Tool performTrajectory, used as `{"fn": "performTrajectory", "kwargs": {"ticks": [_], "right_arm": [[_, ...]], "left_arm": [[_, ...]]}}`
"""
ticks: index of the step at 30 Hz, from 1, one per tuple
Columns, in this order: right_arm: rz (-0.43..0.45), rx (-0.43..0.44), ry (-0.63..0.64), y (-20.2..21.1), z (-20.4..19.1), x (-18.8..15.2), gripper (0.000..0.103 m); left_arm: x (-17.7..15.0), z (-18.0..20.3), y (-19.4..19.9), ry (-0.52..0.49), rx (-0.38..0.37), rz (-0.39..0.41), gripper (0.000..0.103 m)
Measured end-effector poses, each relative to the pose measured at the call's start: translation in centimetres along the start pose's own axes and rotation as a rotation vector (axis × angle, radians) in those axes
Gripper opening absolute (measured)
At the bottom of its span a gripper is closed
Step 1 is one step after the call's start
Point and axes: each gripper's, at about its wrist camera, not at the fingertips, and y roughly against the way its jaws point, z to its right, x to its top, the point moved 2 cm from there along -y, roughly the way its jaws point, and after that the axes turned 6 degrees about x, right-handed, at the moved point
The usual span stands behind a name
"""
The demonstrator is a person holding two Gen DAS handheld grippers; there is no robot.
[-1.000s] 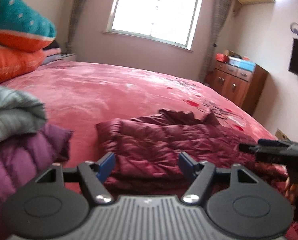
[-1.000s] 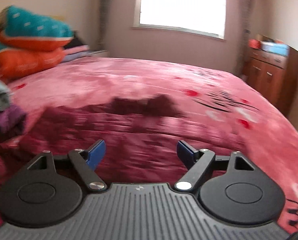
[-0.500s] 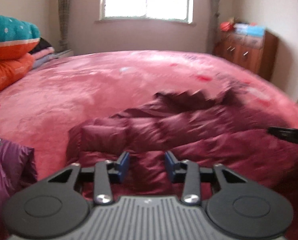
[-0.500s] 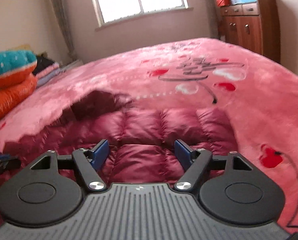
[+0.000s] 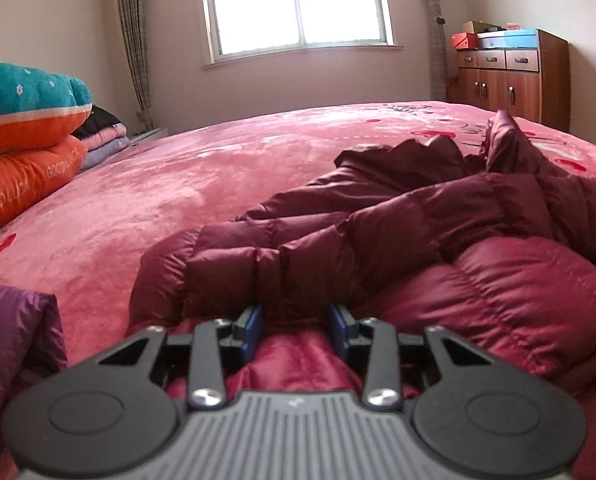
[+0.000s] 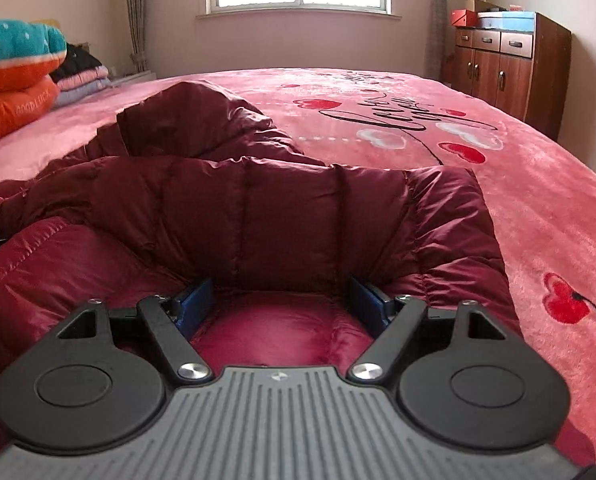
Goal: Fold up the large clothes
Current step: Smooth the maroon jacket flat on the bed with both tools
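Observation:
A dark red quilted down jacket (image 5: 418, 240) lies folded on the pink bed (image 5: 158, 200). It also shows in the right wrist view (image 6: 258, 208). My left gripper (image 5: 296, 328) is low at the jacket's near left edge, its blue pads partly closed with a fold of jacket between them. My right gripper (image 6: 284, 300) is at the jacket's near right edge, jaws wide apart, with puffy fabric bulging between the blue pads.
A purple jacket (image 5: 10, 344) lies at the left. Orange and teal pillows (image 5: 22, 140) and folded clothes (image 6: 82, 76) are stacked at the far left. A wooden cabinet (image 6: 506, 64) stands at the far right, a window (image 5: 294, 4) behind.
Both grippers have dropped and moved forward onto the jacket's near edge. The left jaws have narrowed from wide open to partly closed around fabric. The right jaws stay wide.

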Motion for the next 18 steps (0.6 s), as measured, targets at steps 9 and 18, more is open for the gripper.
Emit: {"fn": "performTrajectory", "kwargs": {"ticks": [9,18], "right_arm": [[0.033,0.076,-0.080,2.5,1.0,0.4,0.102],[0.047,0.111,-0.153,12.3,0.1,-1.6,0.103]], "left_arm": [[1.9,-1.4,4.3,0.030,-0.004,-0.016,0.039],[-1.6,-0.5,14.1,0.007,-0.104,-0.059,0.042]]}}
